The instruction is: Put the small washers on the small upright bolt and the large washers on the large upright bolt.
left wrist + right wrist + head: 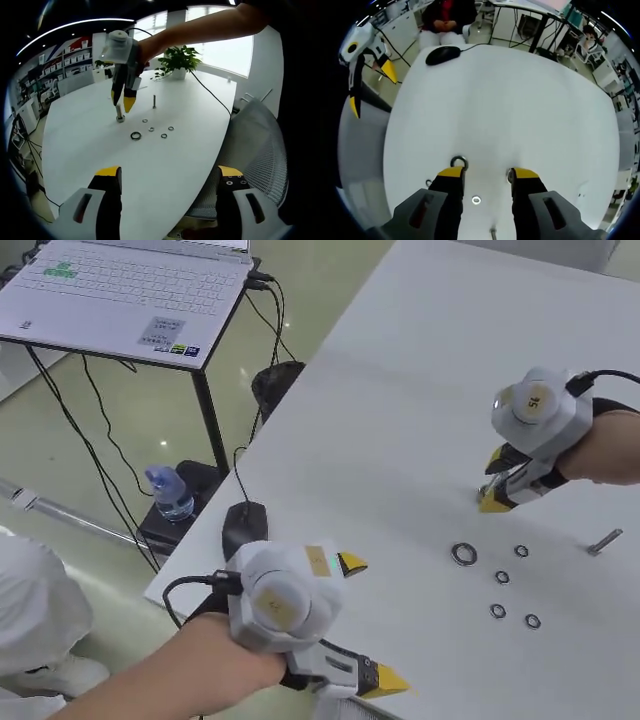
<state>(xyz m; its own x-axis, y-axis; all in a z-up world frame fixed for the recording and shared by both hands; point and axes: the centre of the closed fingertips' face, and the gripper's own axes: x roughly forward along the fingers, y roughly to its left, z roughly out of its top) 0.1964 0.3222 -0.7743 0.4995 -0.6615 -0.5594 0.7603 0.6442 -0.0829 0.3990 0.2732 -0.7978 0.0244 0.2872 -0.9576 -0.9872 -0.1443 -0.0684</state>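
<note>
My right gripper point(495, 480) hangs open with its tips either side of the large upright bolt point(485, 490), nothing between its fingers. From the left gripper view, that right gripper point(122, 101) is over the large bolt point(120, 116). In the right gripper view the large bolt point(510, 175) stands against the inside of one jaw. One large washer point(463, 554) lies flat nearby, with several small washers point(502, 577) beyond it. The small bolt point(605, 540) stands further right. My left gripper point(370, 621) is wide open and empty at the table's near edge.
A black mouse point(245, 525) with its cable lies at the table's point(400, 390) left edge. A laptop point(130, 290) sits on a stand beside the table, a water bottle point(170, 490) under it. A mesh chair point(260, 150) and a potted plant point(175, 60) are around the table.
</note>
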